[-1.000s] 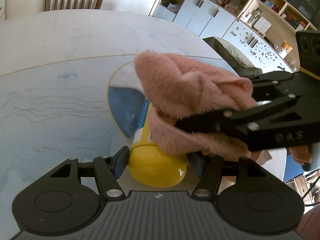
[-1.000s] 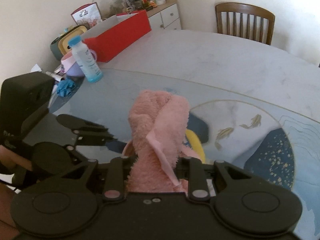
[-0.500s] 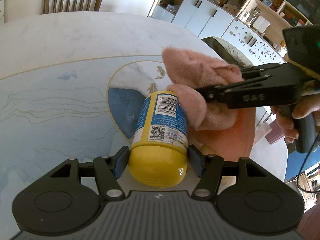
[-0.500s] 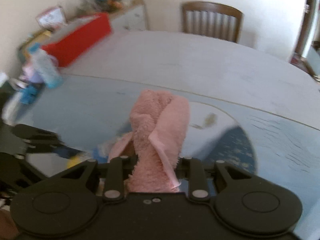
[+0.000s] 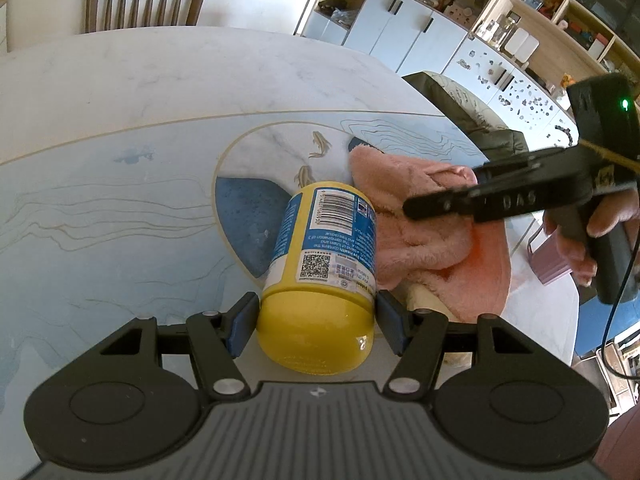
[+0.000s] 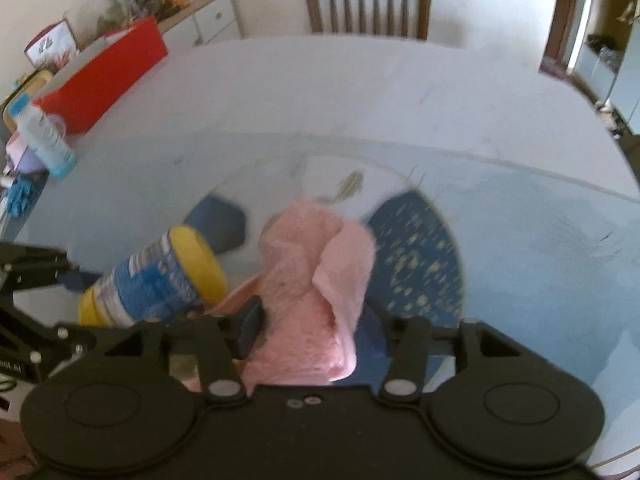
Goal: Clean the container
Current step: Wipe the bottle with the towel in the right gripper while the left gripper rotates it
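The pink cloth [image 5: 420, 216] has slid off the yellow container [image 5: 324, 264] to its right. The left gripper [image 5: 316, 320] clamps the container's near end above the table [image 5: 120, 92]; the right gripper [image 6: 312, 320] pinches the cloth. Mid-wipe, likely; the next stroke needs cloth brought back onto the label.

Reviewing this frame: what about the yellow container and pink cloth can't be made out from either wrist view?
- Yellow container: far end faces away in the left wrist view, motion-blurred in the right.
- Label print: blurred in the right view.
- Pink cloth: contact with the container unclear; blurred.
- Right gripper fingers: tips buried in cloth.
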Demonstrator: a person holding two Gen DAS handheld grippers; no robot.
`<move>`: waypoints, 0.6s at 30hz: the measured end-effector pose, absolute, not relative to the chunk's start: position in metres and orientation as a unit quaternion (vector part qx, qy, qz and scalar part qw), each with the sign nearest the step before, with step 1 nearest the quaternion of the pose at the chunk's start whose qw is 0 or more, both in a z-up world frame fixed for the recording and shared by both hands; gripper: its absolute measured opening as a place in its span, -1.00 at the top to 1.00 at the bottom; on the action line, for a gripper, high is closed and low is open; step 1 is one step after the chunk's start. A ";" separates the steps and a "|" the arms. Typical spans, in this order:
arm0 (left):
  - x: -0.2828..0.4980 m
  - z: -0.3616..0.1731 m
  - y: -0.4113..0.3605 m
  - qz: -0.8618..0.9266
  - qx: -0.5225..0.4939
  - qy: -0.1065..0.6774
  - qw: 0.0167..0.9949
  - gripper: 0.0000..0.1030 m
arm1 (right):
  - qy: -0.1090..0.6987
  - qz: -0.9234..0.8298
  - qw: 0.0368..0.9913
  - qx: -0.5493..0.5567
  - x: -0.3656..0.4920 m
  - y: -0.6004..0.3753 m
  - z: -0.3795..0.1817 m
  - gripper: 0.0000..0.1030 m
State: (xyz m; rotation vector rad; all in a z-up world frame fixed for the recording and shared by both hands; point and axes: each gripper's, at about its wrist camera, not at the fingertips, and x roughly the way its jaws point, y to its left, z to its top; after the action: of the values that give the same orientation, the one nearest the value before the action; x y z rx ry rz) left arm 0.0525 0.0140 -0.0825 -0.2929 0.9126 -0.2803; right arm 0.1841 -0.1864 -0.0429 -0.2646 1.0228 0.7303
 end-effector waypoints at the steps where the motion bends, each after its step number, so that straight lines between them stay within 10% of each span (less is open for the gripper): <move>1: 0.053 -0.083 0.014 -0.134 -0.140 0.437 0.878 -0.23 | 0.475 0.338 0.804 -0.121 0.186 -0.186 -0.041 -0.05; 6: 0.051 -0.084 0.014 -0.132 -0.135 0.437 0.879 -0.23 | 0.470 0.322 0.816 -0.102 0.198 -0.178 -0.048 0.02; 8: 0.050 -0.083 0.014 -0.132 -0.131 0.437 0.880 -0.23 | 0.470 0.322 0.815 -0.107 0.197 -0.176 -0.050 0.54; 18: 0.050 -0.082 0.014 -0.131 -0.122 0.436 0.882 -0.23 | 0.414 0.426 0.798 -0.100 0.166 -0.170 0.002 0.65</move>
State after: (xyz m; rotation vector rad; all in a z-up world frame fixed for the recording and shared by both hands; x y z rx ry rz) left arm 0.0495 0.0139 -0.0823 -0.2546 0.9082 -0.2720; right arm 0.1664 -0.1699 0.0020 -0.2137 0.8876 0.9153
